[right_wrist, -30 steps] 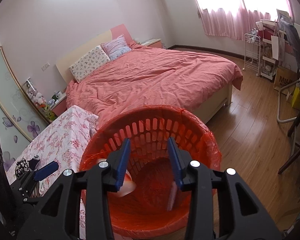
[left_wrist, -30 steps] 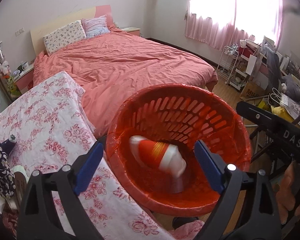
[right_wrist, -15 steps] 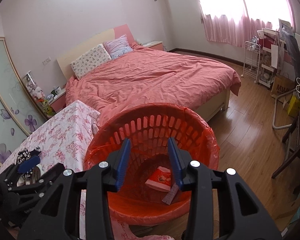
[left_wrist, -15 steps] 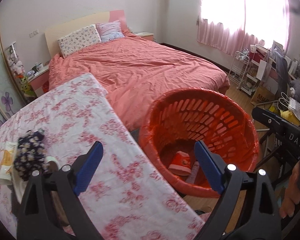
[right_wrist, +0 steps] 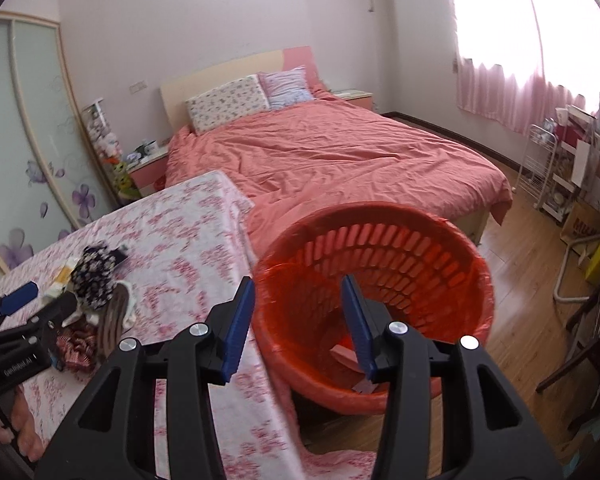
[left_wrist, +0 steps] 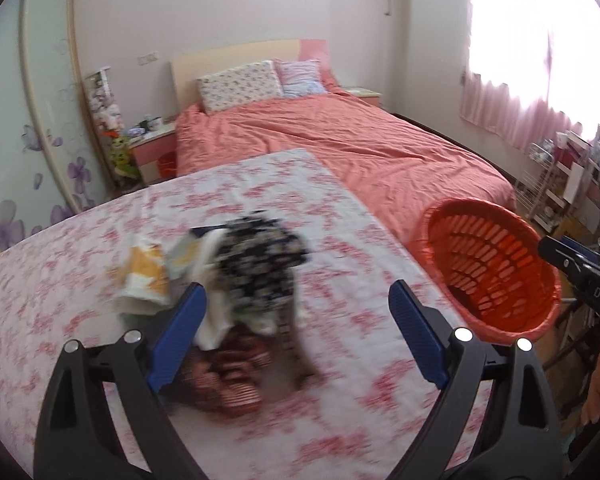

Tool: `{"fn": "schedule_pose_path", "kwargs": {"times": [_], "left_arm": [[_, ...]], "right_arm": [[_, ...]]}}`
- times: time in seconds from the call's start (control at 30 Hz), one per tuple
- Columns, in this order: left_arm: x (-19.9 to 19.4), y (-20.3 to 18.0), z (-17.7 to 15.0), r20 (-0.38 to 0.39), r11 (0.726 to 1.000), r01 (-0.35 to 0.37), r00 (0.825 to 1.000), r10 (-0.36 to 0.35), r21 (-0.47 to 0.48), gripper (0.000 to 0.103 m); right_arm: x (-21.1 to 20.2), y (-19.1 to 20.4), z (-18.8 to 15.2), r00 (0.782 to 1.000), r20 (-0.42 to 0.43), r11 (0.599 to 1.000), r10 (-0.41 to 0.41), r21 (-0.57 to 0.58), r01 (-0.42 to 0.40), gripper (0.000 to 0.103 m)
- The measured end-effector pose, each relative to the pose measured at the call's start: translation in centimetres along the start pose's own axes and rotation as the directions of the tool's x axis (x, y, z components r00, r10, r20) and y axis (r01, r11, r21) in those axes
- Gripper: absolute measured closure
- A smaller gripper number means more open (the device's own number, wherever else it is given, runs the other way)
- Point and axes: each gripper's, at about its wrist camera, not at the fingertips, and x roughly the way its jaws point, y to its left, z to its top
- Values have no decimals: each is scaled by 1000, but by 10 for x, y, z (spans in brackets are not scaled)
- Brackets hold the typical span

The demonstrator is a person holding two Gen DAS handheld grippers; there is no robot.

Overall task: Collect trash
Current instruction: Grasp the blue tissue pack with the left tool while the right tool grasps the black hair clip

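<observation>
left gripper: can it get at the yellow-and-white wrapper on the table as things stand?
Probably yes. The left gripper is open and empty over the floral table; the wrapper lies just beyond its left finger, uncovered on top. The dark floral cloth crowds its right side.

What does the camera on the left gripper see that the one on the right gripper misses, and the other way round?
Only the left wrist view shows the yellow-and-white wrapper clearly, close ahead on the flowered table.

Only the right wrist view looks into the red basket, showing the trash at its bottom, plus the wooden floor.

Both show the basket, the flowered tablecloth, the dark floral cloth among the pile, and the pink bed.
</observation>
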Motion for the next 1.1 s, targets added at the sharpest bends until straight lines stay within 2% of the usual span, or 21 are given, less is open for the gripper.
{"fn": "schedule_pose_path", "kwargs": {"times": [0.23, 0.5, 0.67, 0.87, 0.93, 1.07, 1.1], "left_arm": [[-16, 86, -27, -12, 985, -142, 990, 142, -93, 13], [-18, 147, -63, -72, 962, -205, 978, 195, -180, 13], [-20, 161, -85, -94, 962, -202, 978, 187, -184, 13], [-13, 153, -93, -107, 970, -170, 982, 152, -176, 13], [-11, 148, -94, -110, 974, -153, 985, 136, -167, 13], [-4, 139, -95, -122, 980, -127, 987, 109, -150, 14], [-1, 136, -95, -127, 982, -123, 986, 105, -144, 15]], "right_arm": [[13, 57, -20, 995, -62, 993, 83, -76, -88, 57], [34, 128, -47, 973, -147, 968, 175, -153, -198, 57], [49, 160, -55, 962, -187, 955, 198, -185, -232, 57], [62, 169, -58, 955, -222, 955, 196, -177, -238, 58], [65, 171, -61, 957, -226, 956, 180, -190, -224, 61], [71, 165, -63, 958, -239, 962, 156, -183, -202, 82], [71, 161, -63, 959, -236, 964, 159, -172, -202, 82]]}}
